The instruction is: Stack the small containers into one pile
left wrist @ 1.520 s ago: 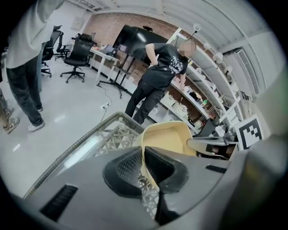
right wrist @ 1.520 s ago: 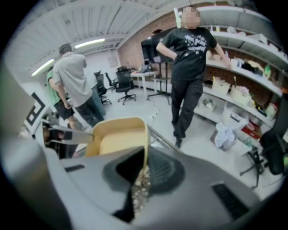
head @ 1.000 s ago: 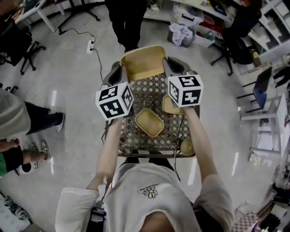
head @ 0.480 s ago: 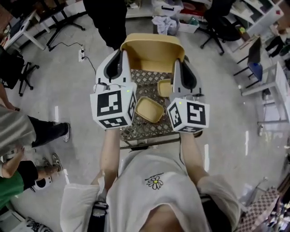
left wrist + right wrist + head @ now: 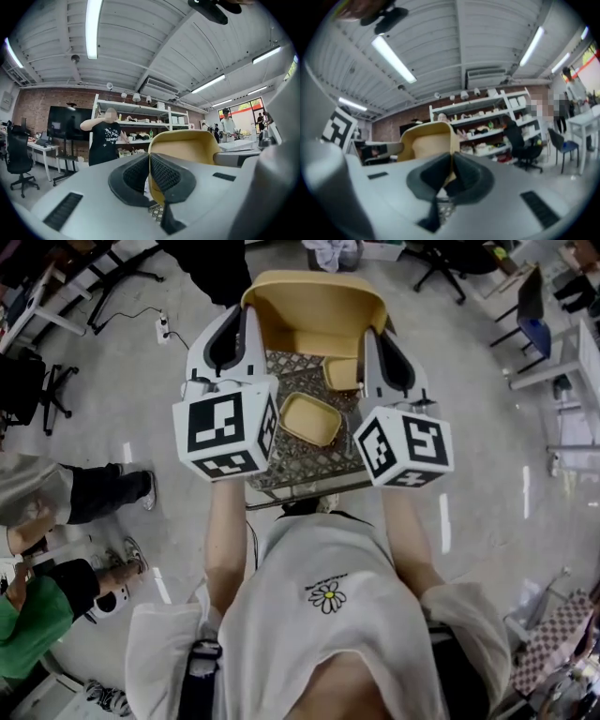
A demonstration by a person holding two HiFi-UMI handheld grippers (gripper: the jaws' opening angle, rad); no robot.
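- Two grippers shared one load: the left gripper (image 5: 249, 326) had its fingers (image 5: 133, 176) closed tight on the left rim of the large yellow container (image 5: 314, 320), and the right gripper (image 5: 373, 341) had its fingers (image 5: 469, 178) clamped on the right rim.
- Large yellow container: held tilted, opening toward the head camera, over the far end of the worktop (image 5: 309, 470). It hid that end's edge.
- Small yellow container (image 5: 311, 418): lay on the patterned worktop between the two grippers, apart from both.
- Second small container (image 5: 341, 374): lay farther back, just beside the right gripper and close under the large one's lower edge.
- Left marker cube (image 5: 225, 426) and right marker cube (image 5: 405, 446): blocked the worktop's near corners from the head view.
- Surroundings: a person in black (image 5: 105, 138) stood before shelves (image 5: 140, 131). An office chair (image 5: 18, 157) stood at the side. A power strip (image 5: 164, 329) and a blue chair (image 5: 536, 320) were on the floor, well apart from the worktop.
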